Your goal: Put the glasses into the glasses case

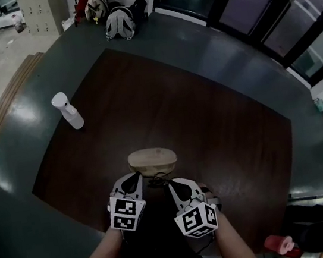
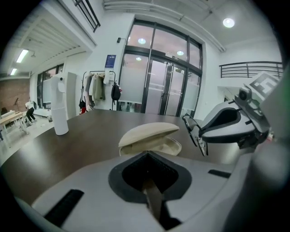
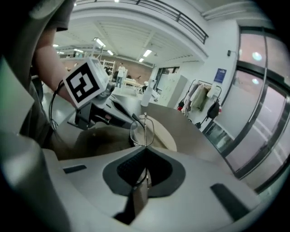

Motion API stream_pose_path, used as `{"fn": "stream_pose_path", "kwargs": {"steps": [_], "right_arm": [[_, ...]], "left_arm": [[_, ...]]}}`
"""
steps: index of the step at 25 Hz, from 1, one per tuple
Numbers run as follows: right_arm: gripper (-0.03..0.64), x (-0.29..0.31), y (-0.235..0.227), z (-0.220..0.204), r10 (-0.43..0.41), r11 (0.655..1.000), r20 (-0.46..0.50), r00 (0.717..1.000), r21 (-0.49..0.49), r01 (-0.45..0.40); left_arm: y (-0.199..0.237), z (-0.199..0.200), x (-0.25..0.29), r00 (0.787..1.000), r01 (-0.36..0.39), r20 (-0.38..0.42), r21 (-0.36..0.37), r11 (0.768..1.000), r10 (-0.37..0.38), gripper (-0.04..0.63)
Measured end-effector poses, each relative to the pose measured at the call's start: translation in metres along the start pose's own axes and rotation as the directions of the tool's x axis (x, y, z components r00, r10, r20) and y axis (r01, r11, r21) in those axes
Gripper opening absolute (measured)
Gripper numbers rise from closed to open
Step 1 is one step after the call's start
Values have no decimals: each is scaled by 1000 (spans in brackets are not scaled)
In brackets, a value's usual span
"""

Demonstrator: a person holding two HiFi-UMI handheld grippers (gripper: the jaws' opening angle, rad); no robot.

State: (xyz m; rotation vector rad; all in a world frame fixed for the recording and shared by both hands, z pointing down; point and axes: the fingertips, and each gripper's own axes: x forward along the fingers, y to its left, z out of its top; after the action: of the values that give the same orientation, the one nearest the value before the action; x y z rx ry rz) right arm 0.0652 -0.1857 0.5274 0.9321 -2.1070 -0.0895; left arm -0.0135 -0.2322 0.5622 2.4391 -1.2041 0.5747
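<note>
One pair of thin wire-framed glasses [image 3: 141, 128] sits lower centre in the head view, clenched in the fingers of the right gripper [image 3: 144, 148], near the half-open beige oval glasses case [image 1: 152, 160]. They look light, springy and easily bent, so the rim seems a safer hold than the lenses. The left gripper [image 2: 147, 154] has its fingers pressed together on nothing.

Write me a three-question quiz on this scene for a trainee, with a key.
1. True or false: the glasses already lie inside the glasses case.
2. What is the right hand-held gripper shut on? A. the glasses B. the glasses case C. nothing
3. Fill in: in the head view, the white spray bottle stands on the table to the ____ of the glasses case.

Key: 1. False, they are held above the table beside the case. 2. A. 3. left.
</note>
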Motion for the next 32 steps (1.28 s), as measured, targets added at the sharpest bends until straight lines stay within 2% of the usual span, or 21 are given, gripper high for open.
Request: {"fn": "stream_pose_path", "kwargs": {"steps": [4, 9, 18, 25, 29, 32], "right_arm": [[-12, 13, 4, -7, 20, 995, -61, 998, -98, -26], [-12, 21, 4, -9, 34, 991, -94, 995, -126, -46], [-12, 34, -11, -15, 25, 983, -159, 987, -175, -53], [-12, 49, -10, -15, 46, 954, -239, 970, -278, -114], [-12, 59, -14, -3, 19, 950, -232, 973, -298, -90], [-12, 65, -17, 7, -34, 948, -211, 977, -316, -35]], "left_arm": [[3, -7, 8, 1000, 8, -29, 0, 1000, -8, 3], [6, -9, 12, 1000, 18, -20, -33, 999, -19, 3], [7, -9, 14, 999, 39, -36, -22, 999, -40, 3], [6, -8, 14, 997, 57, -46, -22, 998, -58, 3], [6, -8, 15, 996, 74, -46, -26, 997, -75, 3], [5, -7, 16, 995, 86, -47, -29, 996, -87, 3]]}}
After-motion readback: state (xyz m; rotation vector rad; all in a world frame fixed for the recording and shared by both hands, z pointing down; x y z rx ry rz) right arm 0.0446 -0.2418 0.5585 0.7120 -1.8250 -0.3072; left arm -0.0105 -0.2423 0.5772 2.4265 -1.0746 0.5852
